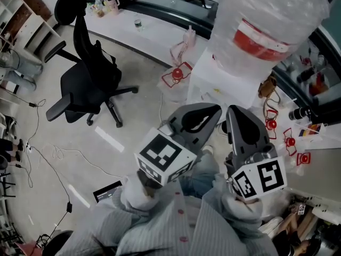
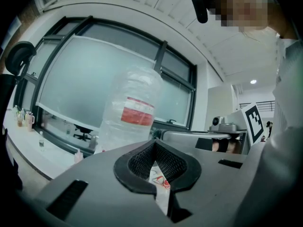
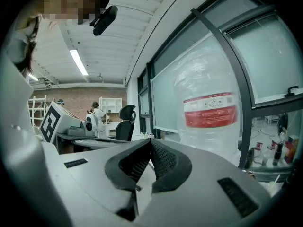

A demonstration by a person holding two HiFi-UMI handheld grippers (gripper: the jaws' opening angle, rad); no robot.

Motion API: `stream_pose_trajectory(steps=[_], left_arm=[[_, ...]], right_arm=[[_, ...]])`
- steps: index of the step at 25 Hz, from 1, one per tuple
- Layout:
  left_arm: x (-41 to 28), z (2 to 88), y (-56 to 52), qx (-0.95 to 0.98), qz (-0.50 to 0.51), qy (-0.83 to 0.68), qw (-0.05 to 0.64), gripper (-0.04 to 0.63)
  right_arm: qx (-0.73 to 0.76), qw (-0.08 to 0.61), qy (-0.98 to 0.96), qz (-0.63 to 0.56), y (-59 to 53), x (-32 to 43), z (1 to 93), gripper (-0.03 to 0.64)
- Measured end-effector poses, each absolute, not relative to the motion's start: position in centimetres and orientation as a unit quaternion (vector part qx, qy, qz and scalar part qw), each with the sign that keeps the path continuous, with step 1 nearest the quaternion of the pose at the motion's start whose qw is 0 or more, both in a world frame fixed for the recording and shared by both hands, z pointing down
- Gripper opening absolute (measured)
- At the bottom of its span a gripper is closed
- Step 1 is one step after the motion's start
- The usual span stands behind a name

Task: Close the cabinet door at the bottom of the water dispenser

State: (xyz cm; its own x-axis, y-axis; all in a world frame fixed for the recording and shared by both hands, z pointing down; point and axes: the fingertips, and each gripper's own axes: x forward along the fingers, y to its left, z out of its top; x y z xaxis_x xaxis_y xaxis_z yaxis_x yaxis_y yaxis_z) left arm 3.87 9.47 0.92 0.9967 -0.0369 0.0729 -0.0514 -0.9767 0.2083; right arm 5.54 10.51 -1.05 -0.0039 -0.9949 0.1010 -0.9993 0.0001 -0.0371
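Door hidden low on dispenser point(image 1: 229, 79); left gripper point(image 1: 214, 111) and right gripper point(image 1: 234, 113) held level by bottle point(image 1: 266, 15), fingers point(image 2: 137, 162) pressed together, empty, probably set for pushing, not grasping.

The left claw point(image 2: 154, 144) and the right claw point(image 3: 150, 143) both have smooth, matt grey plastic shells, and their black pads point(image 2: 140, 161) look rubbery and finely ribbed. Ahead of both claws, the water bottle point(image 3: 208, 70) is clear plastic under crinkled, glossy film, and its red label point(image 3: 209, 109) is smooth. Behind the claws, the sleeves point(image 1: 160, 223) are soft striped cloth. Left of the left claw, the floor point(image 1: 133, 132) is pale, smooth and faintly shiny.
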Motion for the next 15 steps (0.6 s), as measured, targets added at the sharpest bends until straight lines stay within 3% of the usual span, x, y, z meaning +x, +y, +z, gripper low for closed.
stream_pose_trajectory(steps=[15], left_arm=[[3.71,1.25,8.94,0.993,0.033,-0.022,0.112,0.011]], right_arm=[[0.705,0.021,-0.706,0.056,10.06,5.37,-0.79,0.012]])
